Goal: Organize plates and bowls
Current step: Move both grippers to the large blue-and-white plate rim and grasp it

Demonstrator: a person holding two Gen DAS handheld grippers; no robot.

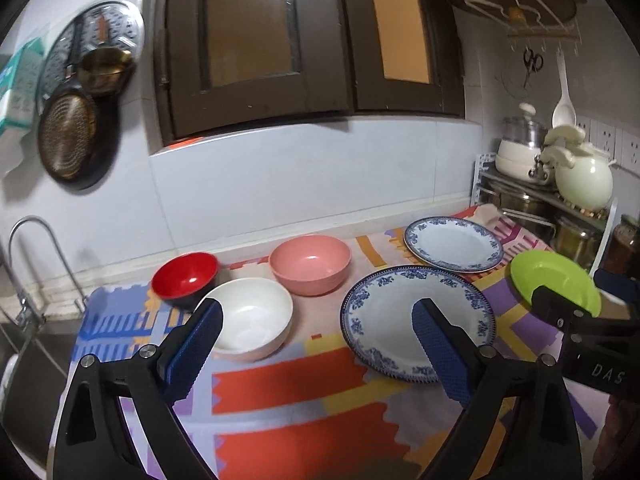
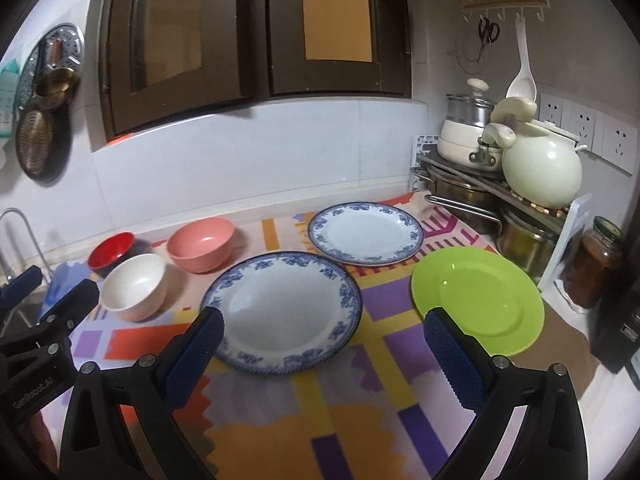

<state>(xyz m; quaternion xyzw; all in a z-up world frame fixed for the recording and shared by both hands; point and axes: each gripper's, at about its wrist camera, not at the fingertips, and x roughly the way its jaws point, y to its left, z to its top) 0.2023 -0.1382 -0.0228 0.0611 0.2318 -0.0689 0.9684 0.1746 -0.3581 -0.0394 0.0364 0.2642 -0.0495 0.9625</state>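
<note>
On a colourful mat stand a red bowl [image 1: 185, 278], a white bowl [image 1: 252, 319] and a pink bowl [image 1: 310, 264] at the left. Two blue-rimmed white plates lie in the middle, a near one [image 1: 392, 312] and a far one [image 1: 452, 243]. A green plate [image 1: 554, 280] lies at the right. All show in the right wrist view too: red bowl [image 2: 112, 249], white bowl [image 2: 134, 286], pink bowl [image 2: 200, 242], near plate [image 2: 280, 312], far plate [image 2: 366, 233], green plate [image 2: 478, 304]. My left gripper [image 1: 318, 316] is open and empty above the mat. My right gripper [image 2: 322, 326] is open and empty, over the near plate's front edge.
A sink with a tap [image 1: 28, 264] lies left of the mat. A rack [image 2: 472, 184] with pots, a pale green pot [image 2: 542, 172] and a jar [image 2: 596, 264] stands at the right. Pans [image 1: 72, 140] hang on the left wall. A window [image 1: 304, 40] is behind.
</note>
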